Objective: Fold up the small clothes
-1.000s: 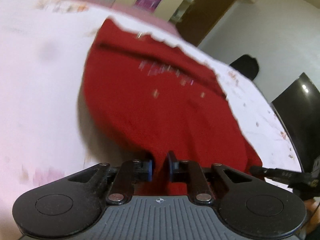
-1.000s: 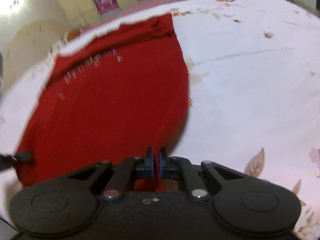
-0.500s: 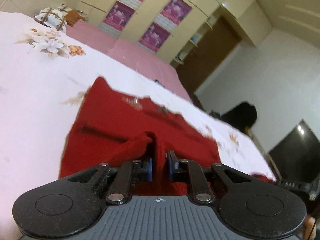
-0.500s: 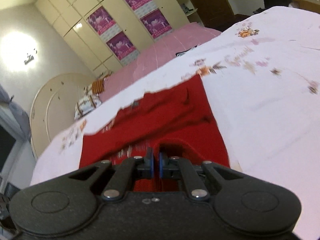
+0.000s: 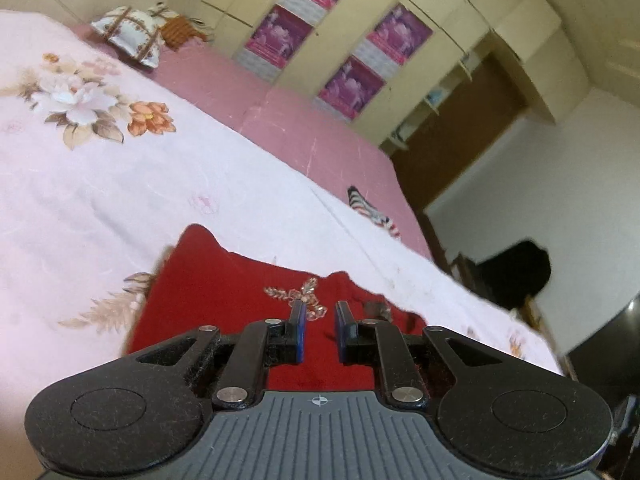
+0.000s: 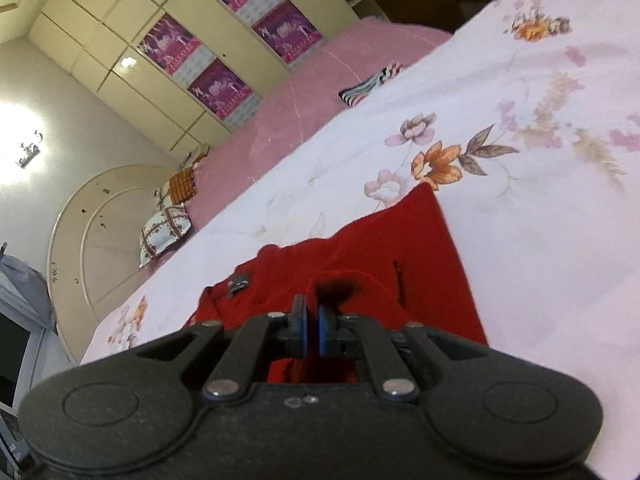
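Left wrist view: our left gripper (image 5: 319, 330) jaws stand apart over the red garment (image 5: 208, 280). Our right gripper (image 6: 312, 326) jaws pinch a fold of the red garment (image 6: 420, 256).

Both fisheye views bend hard at the rim, corners falling to black — the wardrobe doors (image 5: 400, 40) curve like a bow. Warm indoor light; small ceiling lamps glint off those glossy doors. In the right wrist view a glare patch (image 6: 20, 136) burns out the wall at left. The bedsheet (image 6: 540, 220) washes pale and soft toward the right edge, detail smeared.
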Demonstrator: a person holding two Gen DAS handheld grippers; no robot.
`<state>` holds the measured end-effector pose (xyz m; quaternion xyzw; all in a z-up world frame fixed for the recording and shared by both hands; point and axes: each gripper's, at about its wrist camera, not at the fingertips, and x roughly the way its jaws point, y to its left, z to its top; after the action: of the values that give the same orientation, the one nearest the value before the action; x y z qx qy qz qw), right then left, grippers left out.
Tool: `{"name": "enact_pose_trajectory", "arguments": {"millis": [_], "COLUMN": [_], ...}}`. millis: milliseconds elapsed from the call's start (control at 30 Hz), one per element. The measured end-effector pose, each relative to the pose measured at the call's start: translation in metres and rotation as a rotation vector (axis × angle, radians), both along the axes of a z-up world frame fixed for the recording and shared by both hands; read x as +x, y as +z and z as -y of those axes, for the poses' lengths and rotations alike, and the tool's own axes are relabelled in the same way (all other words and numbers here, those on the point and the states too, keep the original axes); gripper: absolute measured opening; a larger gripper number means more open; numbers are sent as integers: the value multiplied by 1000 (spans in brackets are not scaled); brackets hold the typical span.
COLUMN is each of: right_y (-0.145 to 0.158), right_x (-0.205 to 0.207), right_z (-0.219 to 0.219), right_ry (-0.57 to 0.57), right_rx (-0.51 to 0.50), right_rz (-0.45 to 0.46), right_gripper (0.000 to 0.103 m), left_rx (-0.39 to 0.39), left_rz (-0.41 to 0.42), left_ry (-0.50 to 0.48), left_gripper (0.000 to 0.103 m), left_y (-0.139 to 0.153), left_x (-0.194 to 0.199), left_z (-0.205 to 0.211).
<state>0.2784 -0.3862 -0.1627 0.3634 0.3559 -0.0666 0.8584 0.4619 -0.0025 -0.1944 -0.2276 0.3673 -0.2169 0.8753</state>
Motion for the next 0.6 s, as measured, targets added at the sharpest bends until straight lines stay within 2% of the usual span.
{"name": "enact_pose_trajectory", "arguments": {"millis": [33,100,133,167,200,233,267,300,333,367,433,533,600], "right_y": [-1,-5,-8,-11,-11,-10,-7,-4,0,4,10,15,14], "right_x": [0,-3,-4,-5,-7,-8,-9,-10,-10,-11,-10,-7,-5], "right_z": [-2,-1,2,6,8,9,10,10,9,9,7,5,5], "right_ry": [31,36,26,13,6,7,10,16,23,33,48,81,101], "right_rx": [-22,-41,-24,-7,2,3,-6,-26,-48,-82,-142,-222,-240], "right_rz": [-11,-42,-47,-53,-50,-43,-34,-25,-17,-9,-3,2,12], "right_gripper": [7,17,26,28,29,31,35,39,49,56,62,63,70], "left_rx": [29,95,118,141,163,180,188,184,187,192,183,192,204], "left_rz": [7,-10,-16,-20,-23,-23,-6,33,39,23,-13,-52,-70], "left_ry": [-28,-101,-119,-132,-138,-130,-110,-102,-123,-140,-154,-182,-197], "left_gripper": [15,16,16,29,47,92,103,103,103,103,100,81,72], "left_y": [2,2,1,0,-2,-1,-1,2,3,3,-2,-10,-15], "left_x": [-3,-4,-7,-8,-8,-12,-15,-20,-22,-22,-21,-18,-17], "left_z": [-1,4,4,5,6,5,5,4,6,8,9,11,12]}}
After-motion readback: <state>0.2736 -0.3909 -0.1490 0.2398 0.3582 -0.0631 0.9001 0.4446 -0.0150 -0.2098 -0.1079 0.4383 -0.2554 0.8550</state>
